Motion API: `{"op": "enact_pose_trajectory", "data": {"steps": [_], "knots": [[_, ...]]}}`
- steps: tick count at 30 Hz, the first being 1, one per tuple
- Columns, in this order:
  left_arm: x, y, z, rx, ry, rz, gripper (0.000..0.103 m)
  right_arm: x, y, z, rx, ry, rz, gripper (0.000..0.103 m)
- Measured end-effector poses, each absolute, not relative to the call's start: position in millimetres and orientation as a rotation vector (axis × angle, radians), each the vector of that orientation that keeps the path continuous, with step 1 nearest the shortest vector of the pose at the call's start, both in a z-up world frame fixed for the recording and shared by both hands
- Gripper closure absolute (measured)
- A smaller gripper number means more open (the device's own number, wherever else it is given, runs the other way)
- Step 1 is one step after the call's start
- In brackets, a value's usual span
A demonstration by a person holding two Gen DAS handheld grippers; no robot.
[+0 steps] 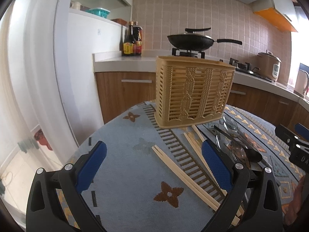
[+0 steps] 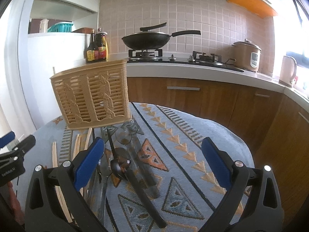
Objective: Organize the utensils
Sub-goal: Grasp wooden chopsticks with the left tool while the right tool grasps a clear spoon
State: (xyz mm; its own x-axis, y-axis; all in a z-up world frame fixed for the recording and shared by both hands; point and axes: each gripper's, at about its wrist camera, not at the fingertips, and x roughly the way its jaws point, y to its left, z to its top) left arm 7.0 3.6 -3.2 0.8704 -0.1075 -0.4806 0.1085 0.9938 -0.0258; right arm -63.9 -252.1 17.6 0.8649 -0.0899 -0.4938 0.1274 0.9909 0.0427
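A tan woven plastic utensil basket (image 1: 193, 90) (image 2: 92, 94) stands upright at the far side of the patterned tablecloth. Wooden chopsticks (image 1: 181, 174) (image 2: 55, 154) lie loose in front of it. Beside them lie clear plastic spoons (image 1: 229, 123) (image 2: 125, 135) and a black spoon (image 1: 253, 155) (image 2: 118, 166). My left gripper (image 1: 153, 152) is open just above the cloth, with one chopstick pair lying between its fingers. My right gripper (image 2: 152, 148) is open too, hovering over the spoons, its left finger (image 2: 88, 162) above them. Neither holds anything.
The round table's cloth (image 2: 193, 135) drops off at the far and right edges. Behind stand wooden cabinets, a counter with a black wok (image 2: 146, 40) on a gas hob, sauce bottles (image 1: 132, 40), and a rice cooker (image 2: 247, 56). A white wall is to the left.
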Motion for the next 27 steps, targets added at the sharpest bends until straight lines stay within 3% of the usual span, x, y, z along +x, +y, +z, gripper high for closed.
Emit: {"op": "enact_pose_trajectory", "data": {"steps": [4,6,11,13,17,27], "knots": [[28.3,7.5,-10.9,-0.030,0.664,-0.156,0.028,-53.6,-252.1,25.8,0.018,0.577,-0.105,0.007],[43.7,14.3,-15.4,-0.077,0.779,-0.193,0.033,-38.6,-258.5,32.0,-0.003,0.649,-0.075,0.008],[70.3,22.8,-25.0,-0.165,0.974,-0.291,0.049,2.7,-275.4,29.4,-0.013,0.835,0.065,0.032],[80.4,20.0,-33.2,-0.174,1.051,-0.293,0.053,23.9,-277.7,21.6,-0.029,0.931,0.135,0.034],[87.4,7.1,-36.8,-0.114,1.062,-0.236,0.053,55.2,-287.0,10.3,0.021,1.049,0.212,0.042],[89.6,-42.4,-35.3,0.088,1.097,-0.140,0.049,127.4,-269.6,0.6,0.012,1.243,0.298,0.042]]}}
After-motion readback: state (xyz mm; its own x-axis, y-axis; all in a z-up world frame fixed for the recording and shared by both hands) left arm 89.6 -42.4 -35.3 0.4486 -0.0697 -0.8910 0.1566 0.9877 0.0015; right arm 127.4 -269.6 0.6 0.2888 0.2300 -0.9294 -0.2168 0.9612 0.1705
